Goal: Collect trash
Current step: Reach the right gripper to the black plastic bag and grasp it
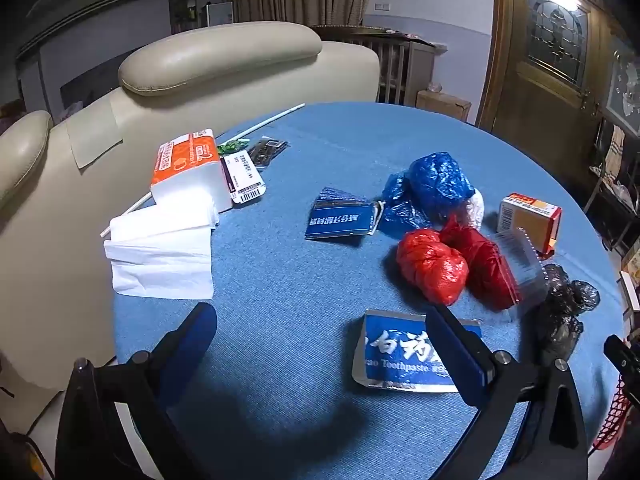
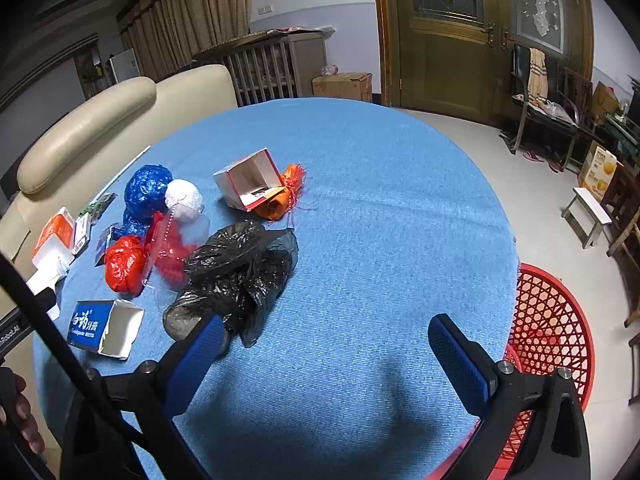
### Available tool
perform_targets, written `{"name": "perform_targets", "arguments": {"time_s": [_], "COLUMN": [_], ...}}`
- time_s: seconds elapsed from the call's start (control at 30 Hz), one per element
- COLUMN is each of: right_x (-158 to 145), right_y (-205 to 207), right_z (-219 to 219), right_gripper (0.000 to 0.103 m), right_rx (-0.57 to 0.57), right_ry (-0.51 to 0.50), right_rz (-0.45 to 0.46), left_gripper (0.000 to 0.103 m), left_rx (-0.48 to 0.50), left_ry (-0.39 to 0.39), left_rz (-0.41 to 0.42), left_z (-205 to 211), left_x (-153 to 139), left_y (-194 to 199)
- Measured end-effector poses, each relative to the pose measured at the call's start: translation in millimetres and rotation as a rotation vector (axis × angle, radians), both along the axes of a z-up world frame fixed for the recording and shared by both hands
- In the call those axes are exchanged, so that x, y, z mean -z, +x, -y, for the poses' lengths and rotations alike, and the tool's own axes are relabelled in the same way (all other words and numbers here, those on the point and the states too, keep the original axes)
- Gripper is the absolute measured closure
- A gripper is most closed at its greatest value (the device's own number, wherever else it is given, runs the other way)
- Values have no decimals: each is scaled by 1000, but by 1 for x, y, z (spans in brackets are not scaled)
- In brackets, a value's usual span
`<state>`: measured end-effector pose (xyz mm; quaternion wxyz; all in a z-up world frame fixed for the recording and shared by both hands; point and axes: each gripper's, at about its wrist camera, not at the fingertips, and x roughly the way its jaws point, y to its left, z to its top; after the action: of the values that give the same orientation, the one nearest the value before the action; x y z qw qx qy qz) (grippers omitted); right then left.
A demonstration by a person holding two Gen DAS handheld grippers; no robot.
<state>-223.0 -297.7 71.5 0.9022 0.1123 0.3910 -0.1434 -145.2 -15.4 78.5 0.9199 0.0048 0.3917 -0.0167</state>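
Note:
Trash lies scattered on a round table under a blue cloth (image 1: 304, 288). Two red bag balls (image 1: 432, 264), a blue bag ball (image 1: 440, 180), a black bag (image 2: 240, 268) and a white wad (image 2: 184, 198) sit in a loose cluster. A blue toothpaste box (image 1: 400, 356) lies just past my left gripper (image 1: 320, 328), which is open with nothing between its fingers. My right gripper (image 2: 328, 336) is open too, hovering over bare cloth, its left finger (image 2: 196, 356) near the black bag. A red mesh basket (image 2: 552, 320) stands on the floor by the table's right edge.
An open white-and-red carton (image 2: 250, 178) with an orange net wad (image 2: 284, 196) lies mid-table. A tissue pack (image 1: 188, 168) with loose tissues (image 1: 160, 252), a flattened blue box (image 1: 340, 216) and an orange box (image 1: 528, 216) are also there. A cream sofa (image 1: 220, 60) borders the table's left.

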Motion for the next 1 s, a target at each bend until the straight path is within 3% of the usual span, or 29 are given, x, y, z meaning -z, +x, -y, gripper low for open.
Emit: {"name": "perform_targets", "arguments": {"time_s": [1.0], "right_x": [-17], "right_y": [1], "right_z": [-25], "right_gripper": [0], "right_rx": [-64], "right_ry": [39], "right_rz": [1], "left_gripper": [0], "left_rx": [46], "left_ry": [-15], "left_rz": [-14], "left_z": [12], "left_x": [4], "left_y": [-9]}}
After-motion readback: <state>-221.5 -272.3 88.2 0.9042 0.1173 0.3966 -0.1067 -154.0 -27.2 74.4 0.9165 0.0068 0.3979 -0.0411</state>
